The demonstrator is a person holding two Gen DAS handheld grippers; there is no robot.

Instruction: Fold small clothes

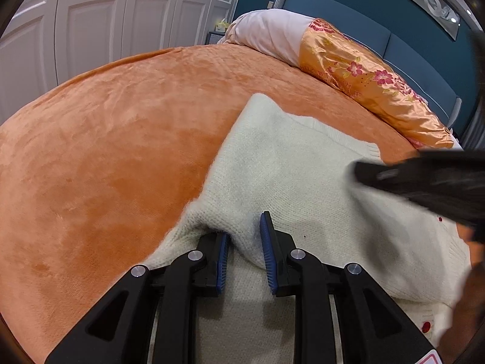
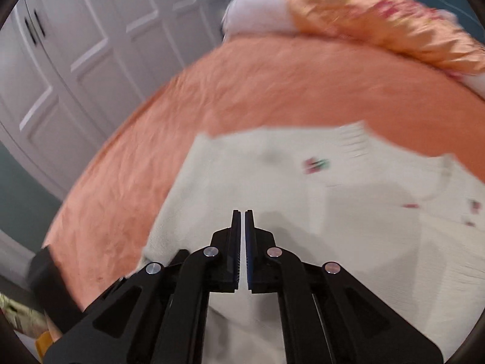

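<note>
Sweater (image 1: pixel 288 166), cream knit, lies flat on the orange bedspread (image 1: pixel 106 136), its far hem toward 12 o'clock. We see the left gripper (image 1: pixel 245 242) clamped on a raised fold of the knit. Right gripper (image 2: pixel 245 236) has its jaws together, holding nothing, above the cloth. We judge a fold is in progress; the next move calls for the right gripper to part its jaws and seize an edge.

One sweater (image 1: pixel 291 163), one bolster (image 1: pixel 348 66), one bedspread (image 1: pixel 121 139)
</note>
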